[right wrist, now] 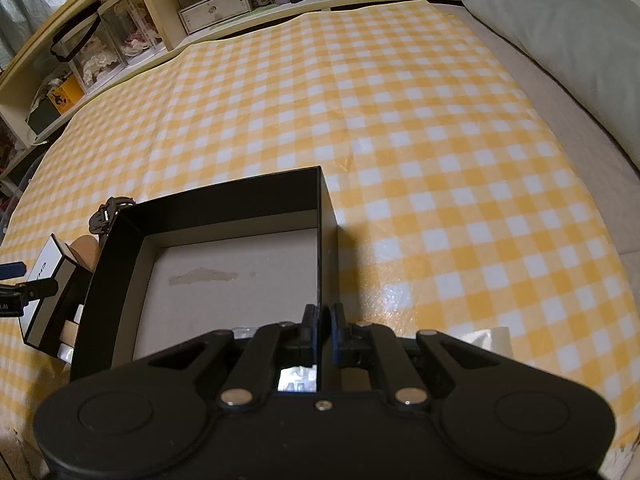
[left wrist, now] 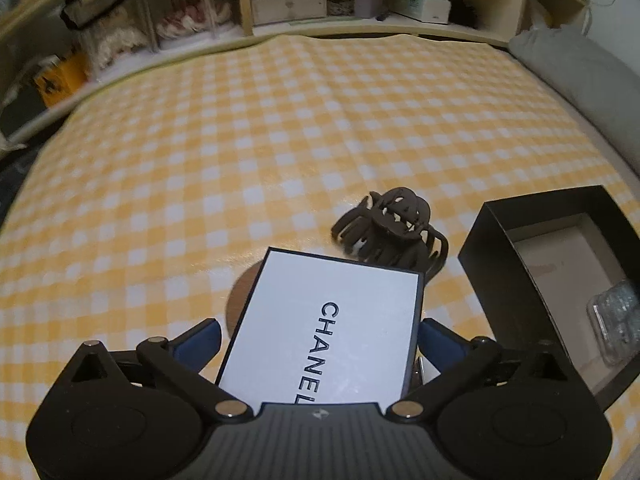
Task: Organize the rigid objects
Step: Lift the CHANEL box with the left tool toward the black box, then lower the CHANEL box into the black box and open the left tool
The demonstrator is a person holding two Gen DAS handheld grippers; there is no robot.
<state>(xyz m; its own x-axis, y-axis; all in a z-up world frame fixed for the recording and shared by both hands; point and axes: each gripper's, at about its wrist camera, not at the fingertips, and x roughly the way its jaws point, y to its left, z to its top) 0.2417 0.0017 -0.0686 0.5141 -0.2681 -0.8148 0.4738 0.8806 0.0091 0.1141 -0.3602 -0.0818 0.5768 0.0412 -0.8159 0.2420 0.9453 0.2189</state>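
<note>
The yellow-checked cloth (left wrist: pixel 280 140) covers a bed, with a grey pillow (right wrist: pixel 560 28) along its right edge and shelves (left wrist: pixel 288 4) of clutter beyond its far edge. On the cloth sits the open black box (right wrist: pixel 324 216), its pale floor mostly bare apart from a clear plastic item (left wrist: pixel 616 320) in the near corner.

The right gripper (right wrist: pixel 323 334) has its jaws closed tight on the box's near right wall, pinching the thin card between them and steadying the box. The left gripper (left wrist: pixel 320 336) stands with its jaws spread wide around the white Chanel box (left wrist: pixel 332 320); the blue pads flank its two long sides, and whether they press on it cannot be told for sure, though the right pad looks to be just touching.

The relation that matters: the white box lies directly between the left jaws, its long axis running away from the camera along the fingers, and the black box lies just to its right, near but apart. The left hand is thus the nearer one for any carry into the black box.

A dark brown hair claw (left wrist: pixel 394 228) rests just beyond the white box's far end, touching or nearly so. A round tan object (left wrist: pixel 240 300) peeks out beneath the white box's left edge. Judging from this layout, the black box's tall left wall is the obstacle to clear.
</note>
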